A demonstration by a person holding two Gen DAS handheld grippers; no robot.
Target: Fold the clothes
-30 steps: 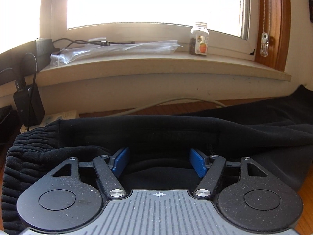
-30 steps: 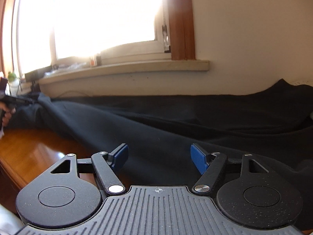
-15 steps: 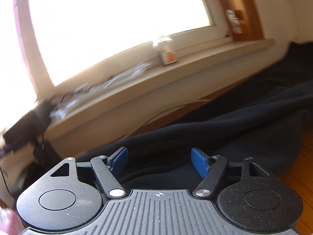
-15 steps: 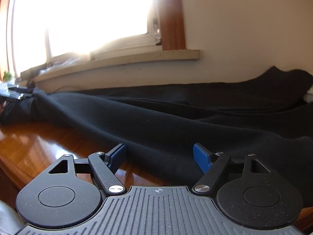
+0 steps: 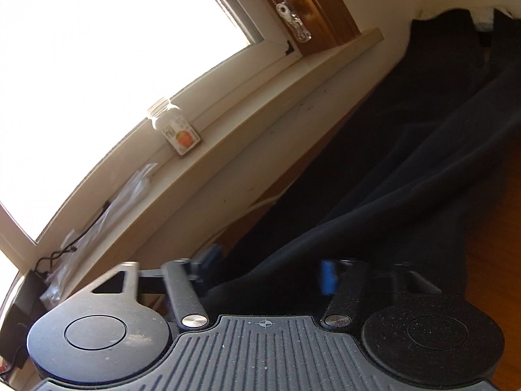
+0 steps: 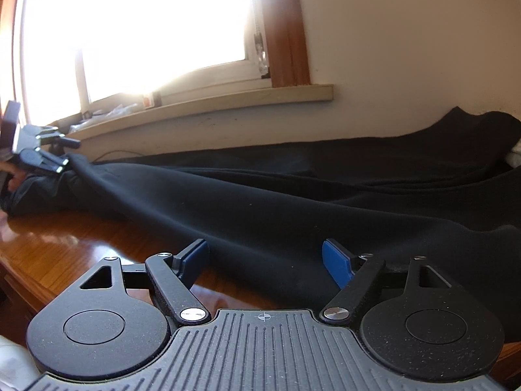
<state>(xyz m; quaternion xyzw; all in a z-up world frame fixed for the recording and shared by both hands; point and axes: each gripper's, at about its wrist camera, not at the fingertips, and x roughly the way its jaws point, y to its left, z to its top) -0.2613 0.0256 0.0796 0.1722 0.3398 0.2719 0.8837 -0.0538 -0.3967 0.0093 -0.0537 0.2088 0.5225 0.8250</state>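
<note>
Garment: black trousers lie stretched along the wooden desk, running from the far left end of the right wrist view to a heap against the wall at the right.

Left gripper: my left gripper is tilted hard, so the window sill slants across its view. Its blue fingers stand wide apart, with a ridge of the black cloth running in between them. That view is blurred near the tips, so I cannot tell whether the cloth is touched.

Same gripper, other view: it shows at the far left edge, right at the bunched end of the trousers, with a hand behind it.

Right gripper: my right gripper sits low over the near edge of the trousers. Its fingers are wide apart and hold nothing; the left one is over bare desk, the right one over cloth.

Sill: a small jar with an orange label stands on it, near a clear plastic bag and a thin black cable.
</note>
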